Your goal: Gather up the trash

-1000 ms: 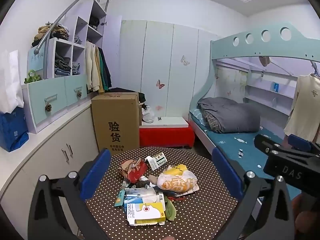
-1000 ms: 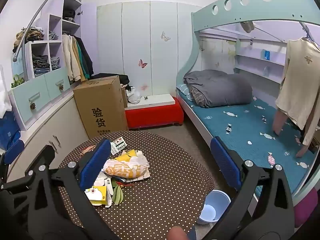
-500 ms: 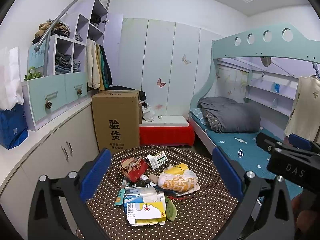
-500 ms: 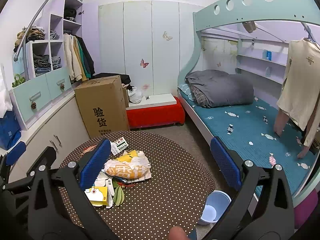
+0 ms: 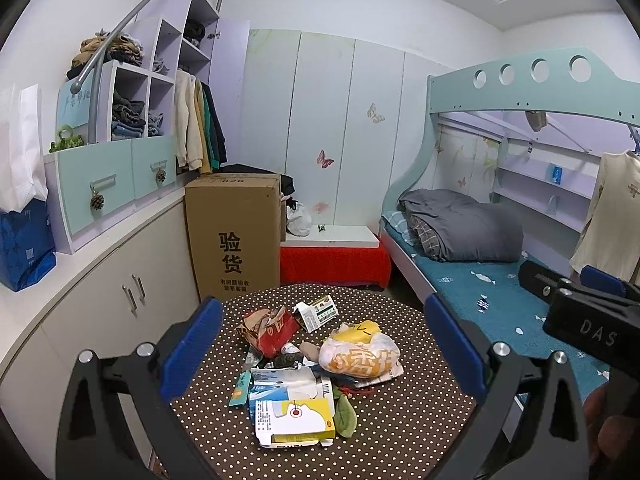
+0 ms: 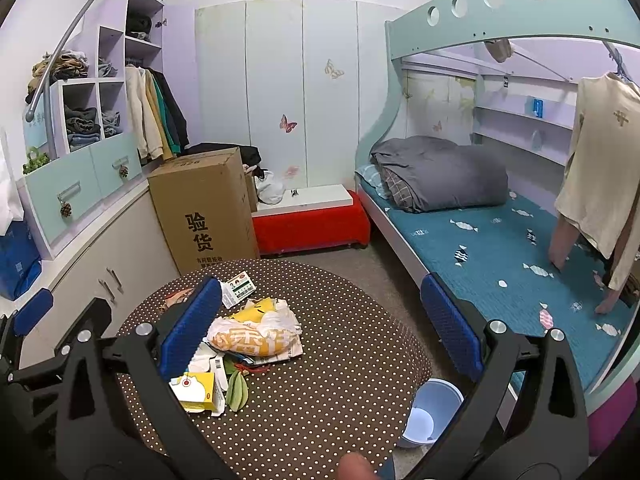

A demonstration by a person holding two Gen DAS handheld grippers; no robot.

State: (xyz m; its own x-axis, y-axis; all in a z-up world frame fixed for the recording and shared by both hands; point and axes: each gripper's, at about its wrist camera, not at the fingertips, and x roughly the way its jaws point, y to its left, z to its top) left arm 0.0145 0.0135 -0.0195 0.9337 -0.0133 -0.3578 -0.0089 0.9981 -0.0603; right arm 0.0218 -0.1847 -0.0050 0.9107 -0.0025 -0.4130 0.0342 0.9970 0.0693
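A round tabletop [image 5: 404,432] with a brown cloth dotted white carries a heap of trash [image 5: 308,368] that lies left of its middle, its long axis running from the far edge toward the near edge. Behind the tabletop stand a tall cardboard box [image 5: 234,232] printed with black characters and a red bench [image 5: 334,266] with a white top; a bunk bed [image 6: 492,240] with a blue-green cover and a grey quilt runs along the right. On the floor by the tabletop's right edge sits a pale blue bin [image 6: 434,410], upright and open.

In the heap, the largest piece is a crumpled white and orange bag [image 5: 360,354] with a yellow wrapper against its far side. At the near end lies a flat yellow and white carton [image 5: 296,422], its long side across the view, with a green leaf-like piece [image 5: 345,414] touching its right end. A red and tan wrapper [image 5: 270,326] lies at the far left, and a small white box with green print [image 5: 318,312] lies at the far end, tilted.

The left gripper [image 5: 324,348] hangs above the heap, fingers wide apart and holding nothing. The right gripper [image 6: 320,332] hangs above the tabletop's right half, fingers likewise spread and empty.
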